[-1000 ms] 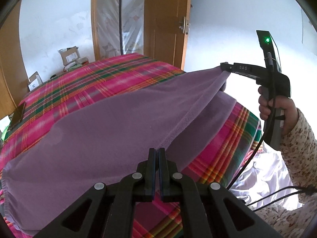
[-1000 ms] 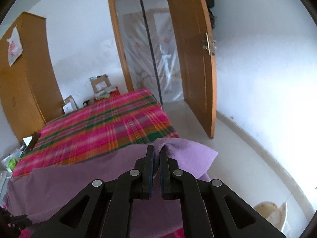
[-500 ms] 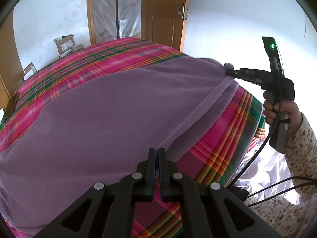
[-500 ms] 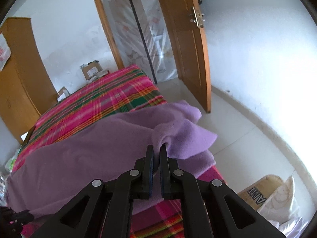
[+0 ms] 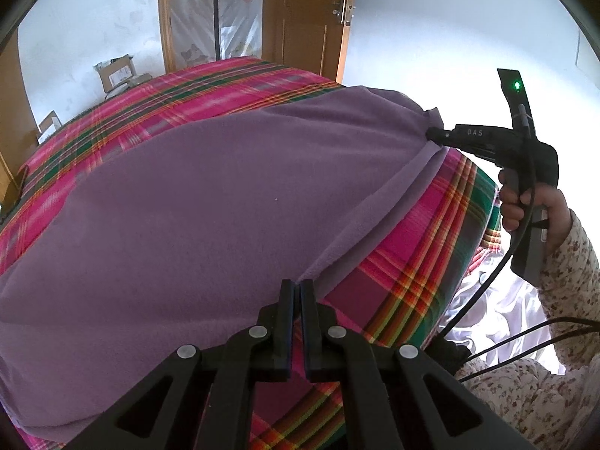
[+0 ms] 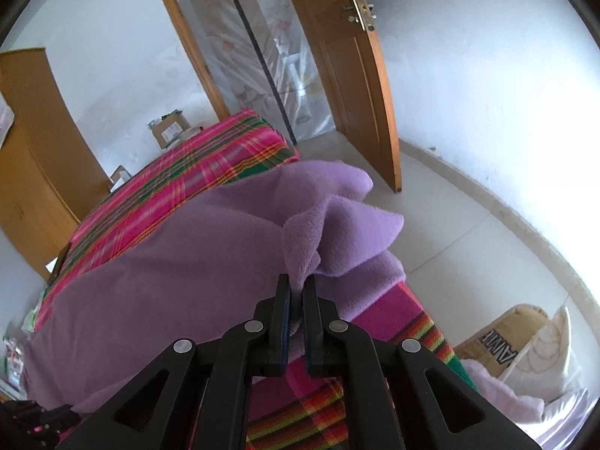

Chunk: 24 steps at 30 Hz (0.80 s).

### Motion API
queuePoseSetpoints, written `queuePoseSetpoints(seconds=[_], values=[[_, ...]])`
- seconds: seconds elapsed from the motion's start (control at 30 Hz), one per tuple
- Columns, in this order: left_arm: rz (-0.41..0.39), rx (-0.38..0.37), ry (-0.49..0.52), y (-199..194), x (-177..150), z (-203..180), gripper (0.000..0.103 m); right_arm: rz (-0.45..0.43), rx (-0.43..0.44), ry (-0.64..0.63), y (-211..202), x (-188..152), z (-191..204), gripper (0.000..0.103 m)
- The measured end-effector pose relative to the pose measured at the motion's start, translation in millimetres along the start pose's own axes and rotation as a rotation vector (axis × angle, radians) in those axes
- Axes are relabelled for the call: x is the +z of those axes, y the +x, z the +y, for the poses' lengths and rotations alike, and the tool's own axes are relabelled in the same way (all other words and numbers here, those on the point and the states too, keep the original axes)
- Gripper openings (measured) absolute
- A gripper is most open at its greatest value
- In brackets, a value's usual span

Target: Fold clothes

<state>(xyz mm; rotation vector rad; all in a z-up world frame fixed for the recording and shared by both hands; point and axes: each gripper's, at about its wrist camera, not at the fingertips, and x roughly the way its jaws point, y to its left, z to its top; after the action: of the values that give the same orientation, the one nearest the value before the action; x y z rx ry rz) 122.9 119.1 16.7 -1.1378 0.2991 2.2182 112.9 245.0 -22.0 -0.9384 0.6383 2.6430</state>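
Note:
A purple fleece garment (image 5: 210,202) lies spread over the pink plaid bed (image 5: 210,86). My left gripper (image 5: 297,287) is shut on its near edge, low over the bed. From the right, my right gripper (image 5: 431,134) pinches the far corner, with a person's hand (image 5: 525,206) on its handle. In the right wrist view the right gripper (image 6: 296,285) has a bunched fold of the garment (image 6: 195,262) between its pads. Its jaws are opening slightly and the pads still touch the cloth. The corner hangs just past the bed's edge (image 6: 412,311).
An open wooden door (image 6: 352,75) and a plastic-covered doorway stand beyond the bed. A wooden wardrobe (image 6: 33,150) is on the left, with cardboard boxes (image 6: 168,131) by the wall. A sack and a pillow (image 6: 543,345) lie on the floor at right, beside white bedding (image 5: 498,300).
The garment has come down from a raised, stretched hold and now lies flat on the bed. The right gripper sank with its corner. The left gripper barely moved.

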Motion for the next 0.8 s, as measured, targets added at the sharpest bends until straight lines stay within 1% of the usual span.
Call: queuePoseSetpoints(seconds=[0.07, 0.17, 0.23, 0.3, 0.37, 0.4, 0.5, 0.57, 0.67, 0.7, 0.77, 0.8], values=[[-0.009, -0.016, 0.002, -6, 2, -1, 0.004, 0.005, 0.013, 0.005, -1, 0, -3, 0.009], [-0.047, -0.047, 0.011, -20, 8, -3, 0.004, 0.008, 0.038, 0.023, -5, 1, -11, 0.010], [-0.078, -0.058, 0.012, -28, 14, -5, 0.005, -0.010, 0.043, 0.031, -10, 2, -16, 0.014], [-0.098, -0.067, 0.013, -31, 21, -5, 0.006, -0.043, 0.031, 0.000, -17, 0, -15, 0.017], [-0.101, -0.071, 0.013, -29, 28, -5, 0.006, -0.073, 0.022, -0.026, -24, -1, -16, 0.019], [-0.099, -0.072, 0.014, -27, 31, -6, 0.006, -0.078, 0.028, -0.016, -25, 0, -18, 0.020], [-0.086, -0.078, 0.023, -17, 38, -8, 0.006, -0.085, 0.048, 0.057, -26, 6, -31, 0.022], [-0.071, -0.087, 0.029, -9, 42, -10, 0.006, -0.074, 0.070, 0.131, -23, 15, -45, 0.029], [-0.049, -0.111, 0.036, 4, 47, -13, 0.006, -0.070, 0.091, 0.240, -14, 29, -67, 0.032], [-0.041, -0.116, 0.039, 8, 48, -14, 0.006, -0.058, 0.107, 0.275, -8, 33, -75, 0.033], [-0.024, -0.125, 0.046, 15, 51, -16, 0.006, -0.032, 0.150, 0.340, 1, 37, -86, 0.037], [-0.017, -0.132, 0.052, 19, 52, -17, 0.006, -0.004, 0.180, 0.380, 10, 39, -93, 0.038]])
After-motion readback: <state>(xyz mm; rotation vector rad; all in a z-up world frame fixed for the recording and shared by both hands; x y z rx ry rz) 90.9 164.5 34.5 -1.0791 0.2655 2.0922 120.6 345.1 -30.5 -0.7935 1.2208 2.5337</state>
